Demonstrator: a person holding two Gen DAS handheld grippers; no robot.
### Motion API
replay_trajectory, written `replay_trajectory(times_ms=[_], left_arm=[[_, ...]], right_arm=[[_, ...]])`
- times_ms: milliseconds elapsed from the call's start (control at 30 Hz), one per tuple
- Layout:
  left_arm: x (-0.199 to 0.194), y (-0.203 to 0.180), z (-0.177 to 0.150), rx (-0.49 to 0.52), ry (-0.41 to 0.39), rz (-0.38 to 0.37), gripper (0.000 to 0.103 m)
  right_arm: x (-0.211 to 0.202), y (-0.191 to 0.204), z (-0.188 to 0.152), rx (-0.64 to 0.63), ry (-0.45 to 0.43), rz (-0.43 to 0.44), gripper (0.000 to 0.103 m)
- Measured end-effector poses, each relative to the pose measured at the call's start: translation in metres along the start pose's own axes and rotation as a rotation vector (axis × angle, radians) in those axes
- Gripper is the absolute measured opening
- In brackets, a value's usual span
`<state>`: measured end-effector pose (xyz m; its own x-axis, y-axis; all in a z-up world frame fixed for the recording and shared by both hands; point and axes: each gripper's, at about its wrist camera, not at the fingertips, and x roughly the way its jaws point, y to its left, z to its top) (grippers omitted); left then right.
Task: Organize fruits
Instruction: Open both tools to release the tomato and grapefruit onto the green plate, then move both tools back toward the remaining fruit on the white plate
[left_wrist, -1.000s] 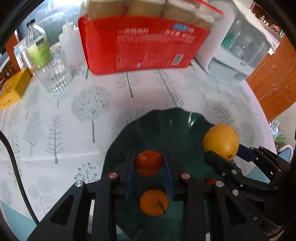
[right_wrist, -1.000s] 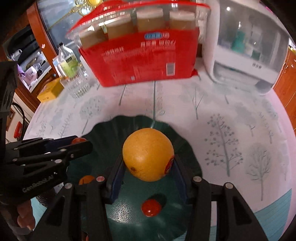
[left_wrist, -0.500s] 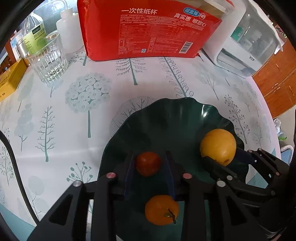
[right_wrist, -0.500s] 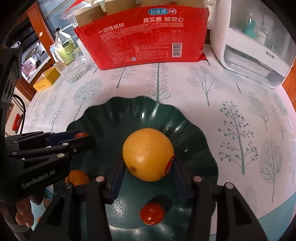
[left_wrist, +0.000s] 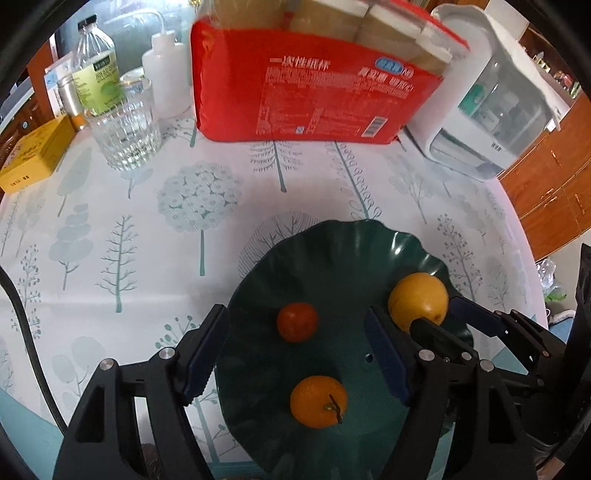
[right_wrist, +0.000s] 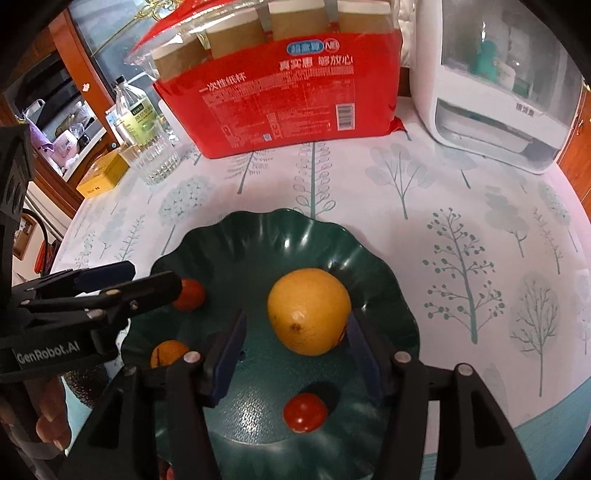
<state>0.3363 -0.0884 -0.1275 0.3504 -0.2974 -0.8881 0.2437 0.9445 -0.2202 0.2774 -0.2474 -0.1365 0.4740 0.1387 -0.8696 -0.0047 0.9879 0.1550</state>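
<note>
A dark green wavy plate (left_wrist: 332, 243) (right_wrist: 258, 229) sits on the tree-print tablecloth. My left gripper (left_wrist: 295, 354) is open over the plate; a red tomato (left_wrist: 297, 322) (right_wrist: 189, 294) lies free between its fingers, and a small orange (left_wrist: 318, 401) (right_wrist: 168, 352) lies nearer the camera. My right gripper (right_wrist: 295, 350) is open; a large yellow orange (right_wrist: 309, 311) (left_wrist: 418, 297) rests on the plate between its fingers. A second small red tomato (right_wrist: 305, 412) lies on the plate below it.
A red pack of paper cups (left_wrist: 314, 92) (right_wrist: 291, 96) stands behind the plate. A white appliance (left_wrist: 491, 103) (right_wrist: 495, 81) stands at the back right. A glass (left_wrist: 125, 125), a bottle (left_wrist: 98, 77) and a yellow box (left_wrist: 33, 155) stand at the back left.
Both grippers have opened. The left one let go of the red tomato and the right one let go of the yellow orange; both fruits now rest on the plate.
</note>
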Motion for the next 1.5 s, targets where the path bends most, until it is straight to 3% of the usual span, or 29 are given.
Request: replay_trajectory(times_ms=[900,1500], left_arm=[[-0.122,-0.002,-0.038,0.016,-0.14,0.061,0.075],[-0.222,-0.004,-0.123,0.046,-0.238,0.072,0.08]], right_arm=[[-0.1,0.045,-0.024,-0.081,-0.117,-0.004,0.057],[-0.183,0.077,-0.079,-0.121,-0.181,0.075,0.057]])
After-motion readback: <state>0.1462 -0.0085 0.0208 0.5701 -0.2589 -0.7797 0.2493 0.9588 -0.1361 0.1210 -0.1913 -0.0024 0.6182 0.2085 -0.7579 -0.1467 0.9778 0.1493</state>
